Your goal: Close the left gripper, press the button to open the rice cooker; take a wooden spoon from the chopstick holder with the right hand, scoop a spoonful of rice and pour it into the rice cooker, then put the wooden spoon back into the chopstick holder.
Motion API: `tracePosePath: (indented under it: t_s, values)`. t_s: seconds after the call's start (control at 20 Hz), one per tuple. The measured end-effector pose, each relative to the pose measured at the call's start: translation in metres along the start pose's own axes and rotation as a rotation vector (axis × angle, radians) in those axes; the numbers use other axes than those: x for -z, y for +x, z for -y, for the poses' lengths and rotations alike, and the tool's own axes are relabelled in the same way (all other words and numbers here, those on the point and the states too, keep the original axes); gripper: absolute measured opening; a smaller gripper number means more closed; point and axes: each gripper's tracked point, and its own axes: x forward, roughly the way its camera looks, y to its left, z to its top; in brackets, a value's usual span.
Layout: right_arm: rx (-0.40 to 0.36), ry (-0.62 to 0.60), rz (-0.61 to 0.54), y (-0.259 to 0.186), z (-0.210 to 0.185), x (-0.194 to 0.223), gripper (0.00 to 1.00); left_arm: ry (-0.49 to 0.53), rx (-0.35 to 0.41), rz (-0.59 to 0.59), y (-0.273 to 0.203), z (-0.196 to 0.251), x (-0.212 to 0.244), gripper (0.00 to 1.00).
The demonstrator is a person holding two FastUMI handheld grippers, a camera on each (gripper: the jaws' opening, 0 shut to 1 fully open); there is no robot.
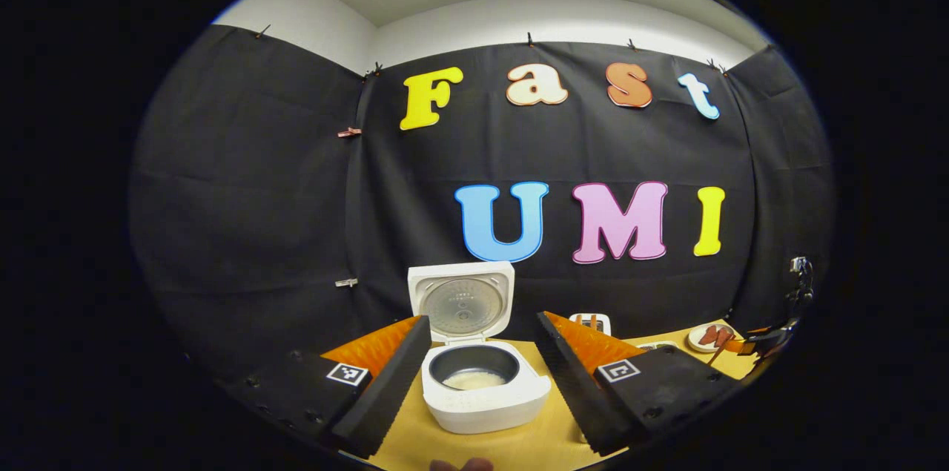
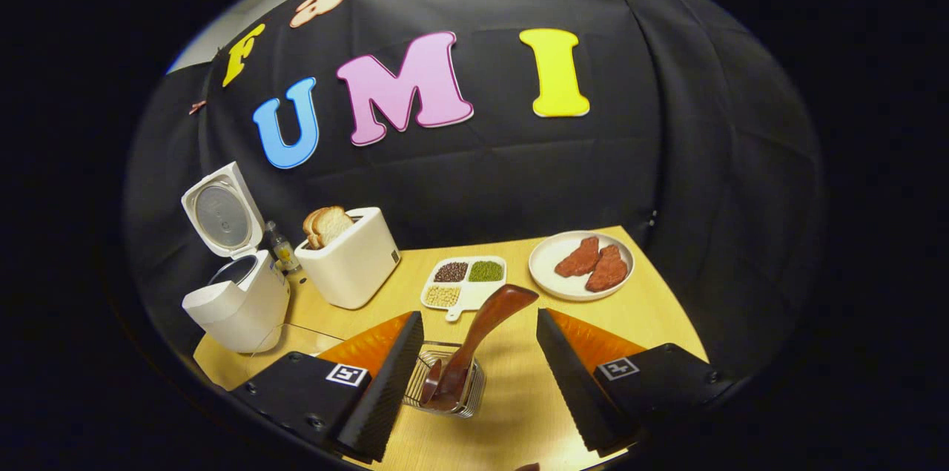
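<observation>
Resting in chopstick holder [image 2: 445, 382]: wooden spoon [image 2: 482, 330].

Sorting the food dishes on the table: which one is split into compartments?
The small white tray with a handle, just beyond the wooden spoon: its sections hold dark, green and pale grains. The round plate to its right is undivided and carries two reddish pieces.

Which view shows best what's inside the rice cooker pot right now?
The left gripper view: it faces the open rice cooker head-on, so the dark inner pot and the white rice at its bottom are visible. The right gripper view shows the cooker from the side, lid up, with the pot's contents hidden.
</observation>
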Motion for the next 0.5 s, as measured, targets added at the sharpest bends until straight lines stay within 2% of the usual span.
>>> tracePosePath:
  t_s: [0.05,0.15,0.2,0.25,0.35,0.45,0.5]
  values:
    - [-0.008,0.023,-0.015,0.011,0.002,0.006,0.96,0.007,-0.019,-0.012,-0.003,-0.002,0.006,0.96]
    - [-0.025,0.059,-0.054,0.031,0.002,0.022,0.89,0.003,-0.048,-0.048,-0.007,-0.002,0.018,0.96]
    - [-0.035,0.072,-0.071,0.039,0.001,0.027,0.8,-0.007,-0.057,-0.06,-0.009,-0.002,0.021,0.96]
    - [-0.044,0.085,-0.084,0.046,0.0,0.032,0.76,-0.01,-0.07,-0.069,-0.012,-0.003,0.025,0.96]
    - [-0.074,0.129,-0.105,0.057,-0.004,0.039,0.43,0.015,-0.096,-0.081,-0.017,-0.008,0.032,0.96]
    - [-0.082,0.162,-0.113,0.06,-0.007,0.042,0.27,0.045,-0.113,-0.088,-0.022,-0.012,0.033,0.96]
    - [-0.092,0.163,-0.108,0.052,-0.008,0.04,0.25,0.051,-0.117,-0.086,-0.024,-0.012,0.031,0.97]
